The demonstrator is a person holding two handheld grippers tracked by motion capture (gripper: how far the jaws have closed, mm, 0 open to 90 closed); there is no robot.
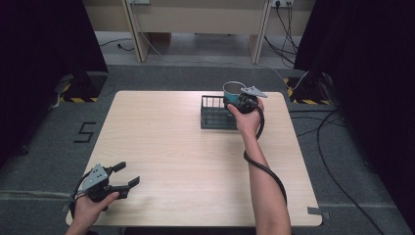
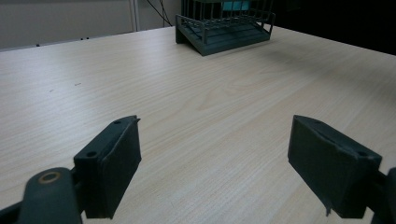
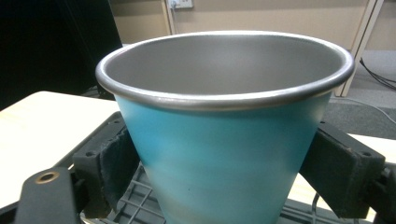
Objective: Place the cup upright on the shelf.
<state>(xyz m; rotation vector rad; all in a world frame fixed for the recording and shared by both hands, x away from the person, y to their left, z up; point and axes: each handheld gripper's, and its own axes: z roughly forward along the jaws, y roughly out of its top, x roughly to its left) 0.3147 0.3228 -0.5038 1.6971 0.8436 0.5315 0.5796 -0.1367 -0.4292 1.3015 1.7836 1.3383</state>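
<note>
Right now the right gripper (image 1: 241,101) is clamped on a cup (image 3: 224,135) — teal outside, bare metal inside — held upright just over the right end of a dark wire rack (image 1: 215,113) at the far right of the surface (image 1: 186,161). Jaws press opposite sides of the wall, below the rim. Looks light, stiff and thin-walled; smooth tapered sides could slip downward, so hold mid-body under the rolled rim. Left gripper (image 1: 121,181) sits at the near-left corner, jaws wide apart, nothing in it.
</note>
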